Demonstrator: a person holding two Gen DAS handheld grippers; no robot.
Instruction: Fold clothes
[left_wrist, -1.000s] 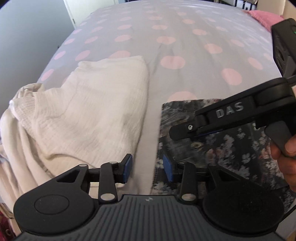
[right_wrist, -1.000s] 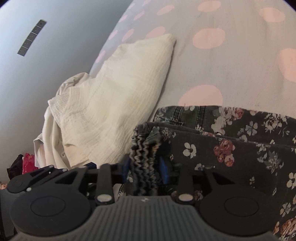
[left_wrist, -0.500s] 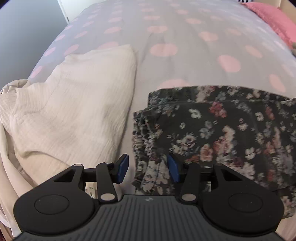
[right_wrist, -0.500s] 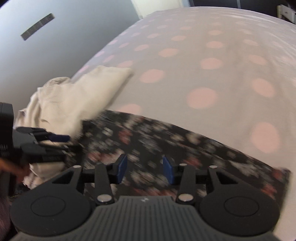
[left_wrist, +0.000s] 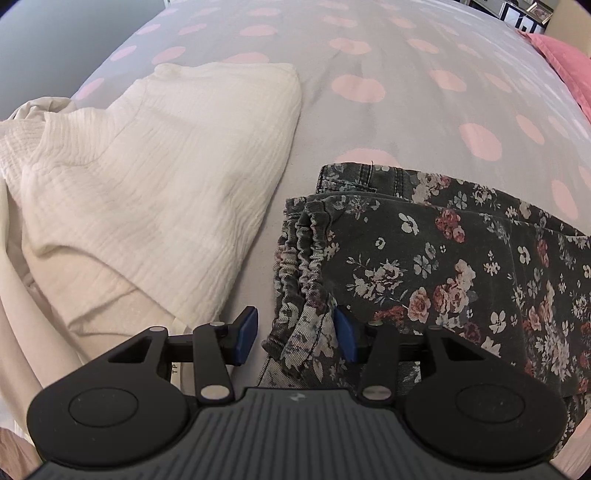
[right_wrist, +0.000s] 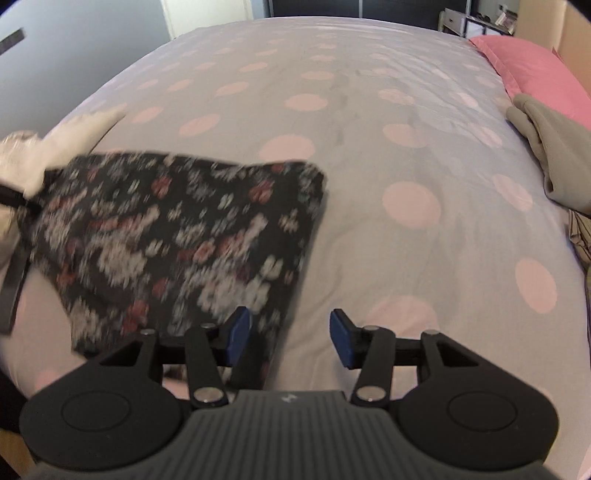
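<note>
A dark floral garment (left_wrist: 424, 266) lies folded on the spotted bed sheet (left_wrist: 369, 55), its gathered waistband nearest my left gripper (left_wrist: 295, 334). The waistband corner sits between that gripper's blue pads; the right pad touches the cloth, the left pad stands just clear, and the jaws are closing. In the right wrist view the same floral garment (right_wrist: 177, 229) is blurred at the left. My right gripper (right_wrist: 290, 336) hangs past its right edge over the bare sheet (right_wrist: 369, 129), jaws opening with nothing between them.
A crumpled white garment (left_wrist: 147, 177) lies left of the floral one, also seen as the white garment (right_wrist: 55, 147). A grey garment (right_wrist: 550, 147) and a pink pillow (right_wrist: 535, 62) lie at the bed's right side. A wall runs along the left.
My right gripper let go of the waistband and swept right across the floral garment, out of the left wrist view. My left gripper sank onto the waistband corner.
</note>
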